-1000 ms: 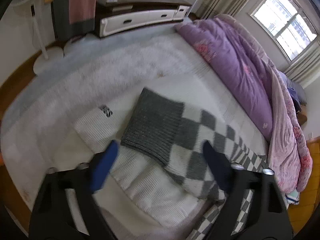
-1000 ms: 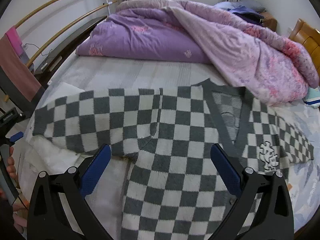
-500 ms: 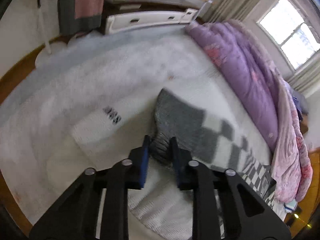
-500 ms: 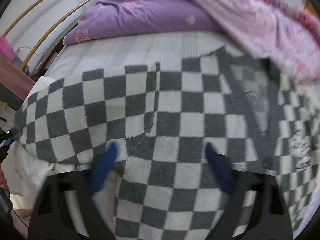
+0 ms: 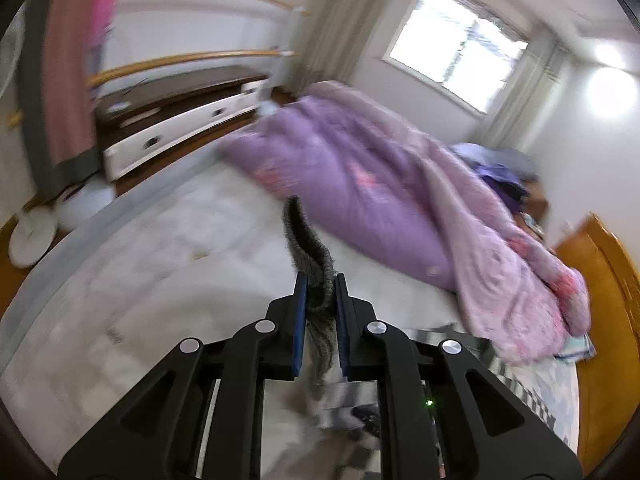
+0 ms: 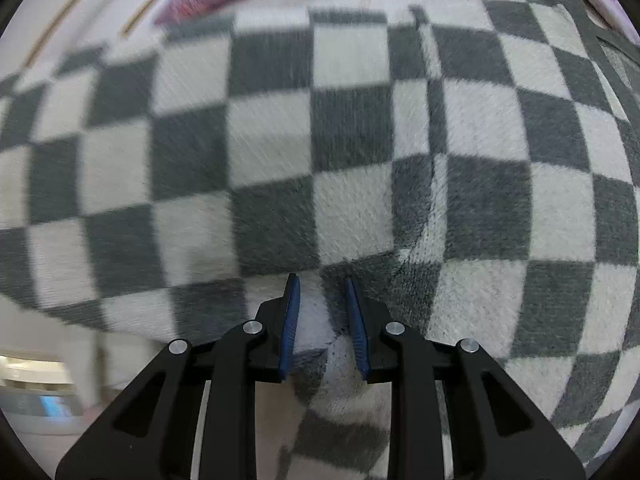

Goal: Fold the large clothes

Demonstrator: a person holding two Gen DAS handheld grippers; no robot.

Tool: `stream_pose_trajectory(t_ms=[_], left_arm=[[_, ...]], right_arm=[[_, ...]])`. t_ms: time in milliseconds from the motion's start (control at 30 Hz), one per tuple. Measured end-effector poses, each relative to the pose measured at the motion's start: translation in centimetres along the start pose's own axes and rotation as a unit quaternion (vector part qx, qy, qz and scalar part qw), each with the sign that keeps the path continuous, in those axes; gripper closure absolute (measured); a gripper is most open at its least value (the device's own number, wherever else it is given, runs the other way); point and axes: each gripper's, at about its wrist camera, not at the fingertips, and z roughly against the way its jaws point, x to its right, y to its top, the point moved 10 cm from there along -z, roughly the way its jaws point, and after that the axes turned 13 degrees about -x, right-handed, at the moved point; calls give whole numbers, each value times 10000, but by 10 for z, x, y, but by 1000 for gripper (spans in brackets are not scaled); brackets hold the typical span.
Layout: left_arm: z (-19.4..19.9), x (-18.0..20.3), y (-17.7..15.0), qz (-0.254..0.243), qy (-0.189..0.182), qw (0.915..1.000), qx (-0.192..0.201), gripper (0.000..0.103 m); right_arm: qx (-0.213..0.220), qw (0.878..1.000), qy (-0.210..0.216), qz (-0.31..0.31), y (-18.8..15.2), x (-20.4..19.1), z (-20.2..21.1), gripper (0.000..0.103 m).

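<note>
A grey and white checkered knit sweater [image 6: 320,140] fills the right wrist view, spread on the bed. My right gripper [image 6: 320,280] is shut on a fold of it near the underarm seam. In the left wrist view my left gripper [image 5: 320,278] is shut on the sweater's dark grey ribbed cuff [image 5: 306,240] and holds it lifted above the bed, the cuff standing up between the blue pads. More checkered fabric [image 5: 352,400] hangs below the fingers.
A purple and pink quilt [image 5: 400,200] is heaped along the far side of the white bed [image 5: 160,260]. A white drawer unit [image 5: 180,128], a rail with hanging cloth [image 5: 68,92] and a fan base [image 5: 30,236] stand beyond the bed's left edge.
My left gripper closed on the grey cuff and lifted it off the bed, tilting up. My right gripper moved down onto the sweater and closed on a fold.
</note>
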Motion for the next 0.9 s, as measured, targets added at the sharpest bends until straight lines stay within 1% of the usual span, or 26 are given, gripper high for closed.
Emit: stream_pose_trajectory(t_ms=[67,100,167,200,233,300,367,433,467,500,567,600,633,667,700,767,833,867,900], left_arm=[[-4,45,-2,-308,-145,9994,38,90],[-8,62,-5,-381,-236,9990,33,90],[-23,110,-18,-458,-552,9974,-109,90],[-29,128,-24,-525,-624,9965,-155,90],[-40,157,-33,-682,-689,9951,-192,90],[-59,201,-51,-893,-778,9925,-286,90],[-81,251,-72,-981,-981,9895,-412,90],[-104,294,-94,-1089,-1076,9865,-587,90],[-111,309,-103,-1130,-1108,9855,-614,90],[-125,340,-118,-1203,-1186,9832,-692,91],[-147,381,-144,-1378,-1222,9791,-859,91],[-156,396,-155,-1430,-1271,9772,-927,91],[-169,421,-174,-1508,-1383,9729,-1075,91],[-178,431,-184,-1548,-1412,9709,-1158,91],[-195,454,-204,-1684,-1370,9682,-1245,91],[-222,484,-238,-1890,-1253,9629,-1461,91],[-250,500,-272,-1997,-1101,9583,-1723,91],[-258,504,-285,-2035,-1041,9560,-1841,91],[-272,510,-300,-2080,-949,9539,-1945,91]], right_arm=[[296,9995,93,-36,-6,15,36,80],[425,9990,100,-75,-9,25,51,80],[736,9970,64,-210,-17,53,89,80],[909,9953,23,-333,-22,74,113,80],[1091,9929,-29,-484,-27,98,137,80],[1371,9878,-169,-719,-39,141,177,80],[1625,9808,-352,-1018,-58,199,219,80],[1800,9736,-543,-1298,-77,247,250,80],[1899,9683,-653,-1482,-90,276,268,80],[1974,9644,-716,-1608,-101,297,280,80],[2101,9545,-872,-1927,-127,349,313,80],[2187,9481,-947,-2103,-141,376,329,80],[2248,9420,-1026,-2271,-156,402,343,80],[2280,9375,-1100,-2389,-167,420,354,79],[2317,9296,-1183,-2609,-184,449,365,78],[2410,9172,-1216,-2930,-204,488,379,78],[2434,9068,-1205,-3223,-221,521,388,78],[2459,9029,-1196,-3316,-228,530,391,77],[2490,8987,-1127,-3430,-235,545,391,75]])
